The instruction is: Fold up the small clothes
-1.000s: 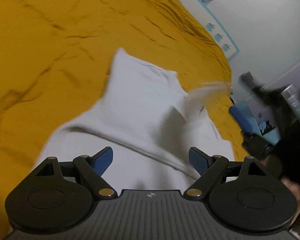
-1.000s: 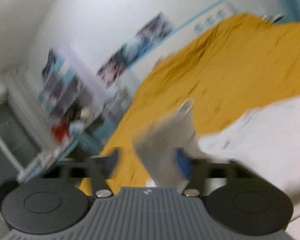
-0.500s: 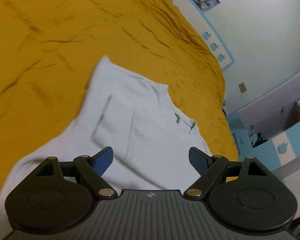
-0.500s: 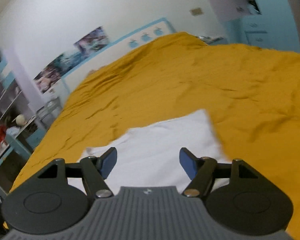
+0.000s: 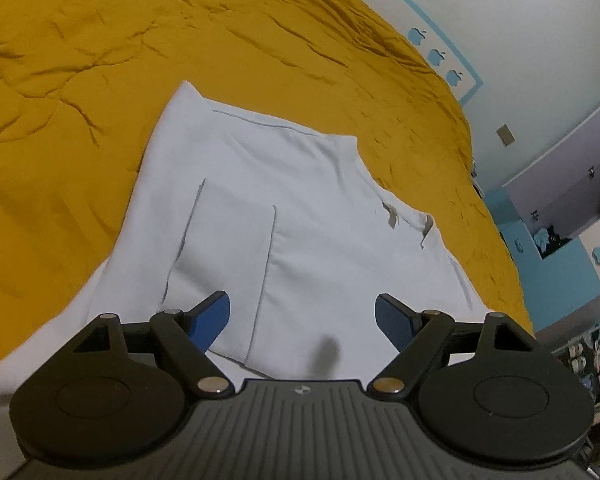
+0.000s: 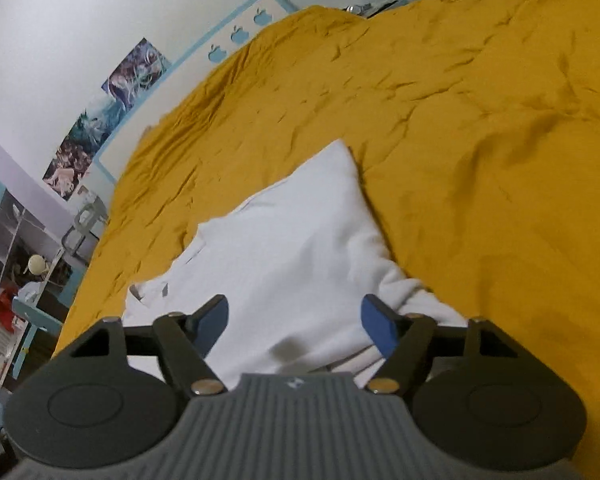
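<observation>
A white shirt (image 5: 308, 200) lies flat on the mustard-yellow bed cover (image 5: 100, 48). Its collar (image 5: 412, 224) points right, and one sleeve is folded over the body (image 5: 220, 248). My left gripper (image 5: 300, 304) hovers open over the shirt's near part, with nothing between its blue pads. In the right wrist view the same shirt (image 6: 300, 240) spreads below my right gripper (image 6: 294, 306). Its jaws are closing, but they stand wide and no cloth is pinched between them. Bunched fabric (image 6: 416, 300) lies just beyond the right finger.
The yellow cover (image 6: 480, 120) stretches around the shirt on all sides. A white wall with posters (image 6: 108, 112) and a blue apple border (image 5: 440, 56) lies beyond the bed. Cluttered shelves (image 6: 16, 272) and blue furniture (image 5: 560, 264) stand past the bed's edges.
A second ago my right gripper held up a piece of the white shirt. It has let go and the cloth lies folded on the shirt. Both grippers have come lower.
</observation>
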`<act>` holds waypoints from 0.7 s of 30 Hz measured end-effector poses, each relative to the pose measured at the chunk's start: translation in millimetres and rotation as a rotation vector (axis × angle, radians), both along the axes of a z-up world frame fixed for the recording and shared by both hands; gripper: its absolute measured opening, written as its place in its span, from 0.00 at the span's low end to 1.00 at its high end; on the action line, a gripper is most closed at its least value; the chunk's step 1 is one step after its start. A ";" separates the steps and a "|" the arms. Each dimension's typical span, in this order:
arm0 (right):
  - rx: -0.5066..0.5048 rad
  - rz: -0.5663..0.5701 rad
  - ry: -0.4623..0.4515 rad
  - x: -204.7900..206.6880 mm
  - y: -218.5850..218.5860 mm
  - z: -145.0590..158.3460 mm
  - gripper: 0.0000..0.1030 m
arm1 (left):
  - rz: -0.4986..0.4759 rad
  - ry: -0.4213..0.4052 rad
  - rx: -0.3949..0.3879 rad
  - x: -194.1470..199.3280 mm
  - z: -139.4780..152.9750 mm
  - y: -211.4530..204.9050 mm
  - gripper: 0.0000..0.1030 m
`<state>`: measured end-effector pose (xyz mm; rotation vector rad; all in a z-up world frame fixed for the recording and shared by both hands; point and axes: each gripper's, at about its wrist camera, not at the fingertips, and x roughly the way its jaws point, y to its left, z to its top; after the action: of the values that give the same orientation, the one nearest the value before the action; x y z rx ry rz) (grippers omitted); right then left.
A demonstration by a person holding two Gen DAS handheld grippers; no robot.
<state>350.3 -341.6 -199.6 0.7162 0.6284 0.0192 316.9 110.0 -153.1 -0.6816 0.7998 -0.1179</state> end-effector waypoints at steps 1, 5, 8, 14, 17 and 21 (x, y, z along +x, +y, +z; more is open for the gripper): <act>-0.002 0.004 0.000 -0.4 -0.2 -0.5 0.63 | 0.000 0.000 -0.002 0.5 1.4 1.4 0.92; -0.025 0.035 0.009 4.2 1.2 2.5 0.63 | 0.018 0.006 0.031 -13.2 25.1 -1.2 0.88; -0.014 0.063 0.026 -2.9 -3.0 22.1 0.68 | -0.024 -0.059 0.044 -45.5 55.3 -2.9 0.88; -0.102 0.159 -0.088 -94.1 -20.8 77.3 0.77 | -0.107 -0.124 0.122 -136.1 100.7 2.6 0.88; -0.153 0.223 -0.119 -143.3 -33.2 94.0 0.77 | -0.141 -0.141 0.108 -176.8 108.2 10.5 0.88; -0.205 0.272 -0.145 -206.1 -52.9 107.1 0.77 | -0.167 -0.156 0.139 -232.6 108.6 24.4 0.88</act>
<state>144.1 -394.4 -92.5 0.4233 0.5751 0.2523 84.4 134.4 -44.5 -0.4674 0.7069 -0.2616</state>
